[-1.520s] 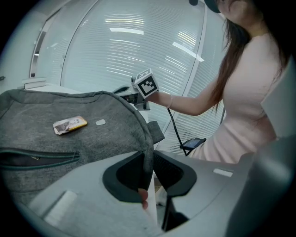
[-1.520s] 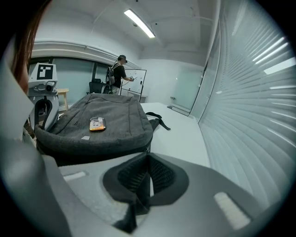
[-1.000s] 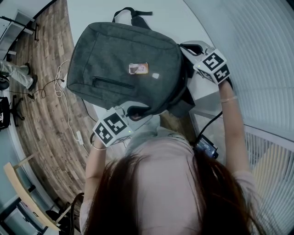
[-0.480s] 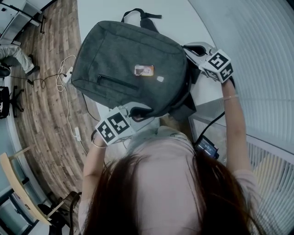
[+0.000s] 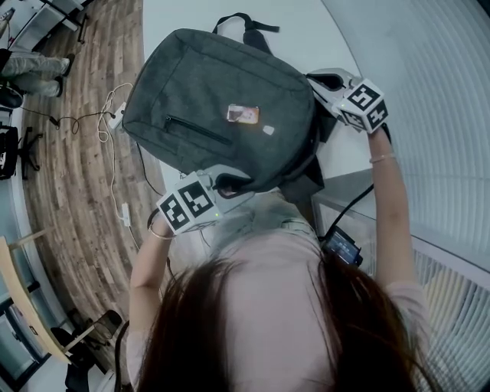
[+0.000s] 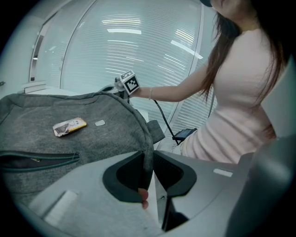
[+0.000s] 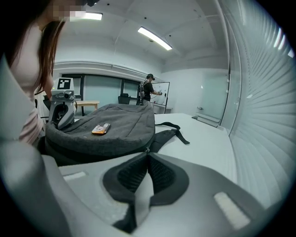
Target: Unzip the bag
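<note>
Grey backpack (image 5: 222, 107) lies flat, front face up, on the white table (image 5: 306, 38). Its left corner reaches just past the table's left edge. The carry strap (image 5: 245, 21) points toward the far side of the table. The front shows an orange tag (image 5: 243, 114), with a closed pocket zipper (image 5: 197, 130) left of it.

Left gripper (image 5: 230, 184) is at the bag's near edge. In the left gripper view, the left gripper (image 6: 150, 159) pinches a fold of the bag's grey rim fabric between its pads. The jaws stand partly apart around the fabric.

Right gripper (image 5: 314, 79) is at the bag's right side, near the far right corner. In the right gripper view, the right gripper (image 7: 147, 155) has its pads pressed together. They nip a small metal zipper pull (image 7: 147, 149) at the tips, right on the bag's side seam. From there the backpack (image 7: 106, 127) looks low and flat, and the strap (image 7: 173, 129) trails onto the bare table (image 7: 203, 134) beyond.

Wood floor (image 5: 76, 191) lies left of the table, with loose cables (image 5: 107, 138) on it. A person (image 7: 148, 90) stands far back in the room.
</note>
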The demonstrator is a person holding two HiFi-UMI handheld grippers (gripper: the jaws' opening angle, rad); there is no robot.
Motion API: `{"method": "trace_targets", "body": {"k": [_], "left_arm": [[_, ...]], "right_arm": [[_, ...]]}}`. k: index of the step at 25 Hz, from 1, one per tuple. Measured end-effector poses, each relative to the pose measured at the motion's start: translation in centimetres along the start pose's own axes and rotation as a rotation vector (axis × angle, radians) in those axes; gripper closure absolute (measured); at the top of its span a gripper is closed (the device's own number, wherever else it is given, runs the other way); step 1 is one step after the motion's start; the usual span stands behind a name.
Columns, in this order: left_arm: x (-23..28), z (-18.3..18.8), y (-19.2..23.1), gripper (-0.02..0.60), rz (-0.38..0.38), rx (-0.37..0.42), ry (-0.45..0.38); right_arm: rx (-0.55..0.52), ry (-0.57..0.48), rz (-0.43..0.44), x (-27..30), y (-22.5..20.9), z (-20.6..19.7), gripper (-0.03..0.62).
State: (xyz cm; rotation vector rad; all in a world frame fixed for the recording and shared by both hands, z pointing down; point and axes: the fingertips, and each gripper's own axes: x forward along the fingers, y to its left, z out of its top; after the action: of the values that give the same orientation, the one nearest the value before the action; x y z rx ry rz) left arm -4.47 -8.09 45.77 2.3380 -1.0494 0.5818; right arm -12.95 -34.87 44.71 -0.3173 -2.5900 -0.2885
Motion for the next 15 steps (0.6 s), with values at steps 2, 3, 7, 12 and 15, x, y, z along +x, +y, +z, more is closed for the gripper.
{"method": "trace_targets", "body": {"k": [2,3,7,12,15], "left_arm": [[0.0,-0.1,0.0,0.500,-0.003,-0.004,0.006],[0.1,-0.1,0.0,0.500,-0.004,-0.007,0.008],[0.3,-0.1,0.2,0.500,0.008,-0.005,0.008],[0.4,0.0,0.2,0.500,0.008,-0.001,0.004],[0.4,0.0,0.1,0.502,0.019,0.015,0.006]], "right_arm": [[-0.015,-0.007,0.008,0.3,-0.2,0.0,0.582],[-0.020,-0.010,0.014,0.4,-0.2,0.0,0.582],[-0.038,-0.022,0.043,0.9,-0.5,-0.1,0.582],[-0.045,-0.037,0.063,1.4,-0.7,0.0,0.582],[-0.059,-0.030,0.078,1.6,-0.7,0.3,0.582]]}}
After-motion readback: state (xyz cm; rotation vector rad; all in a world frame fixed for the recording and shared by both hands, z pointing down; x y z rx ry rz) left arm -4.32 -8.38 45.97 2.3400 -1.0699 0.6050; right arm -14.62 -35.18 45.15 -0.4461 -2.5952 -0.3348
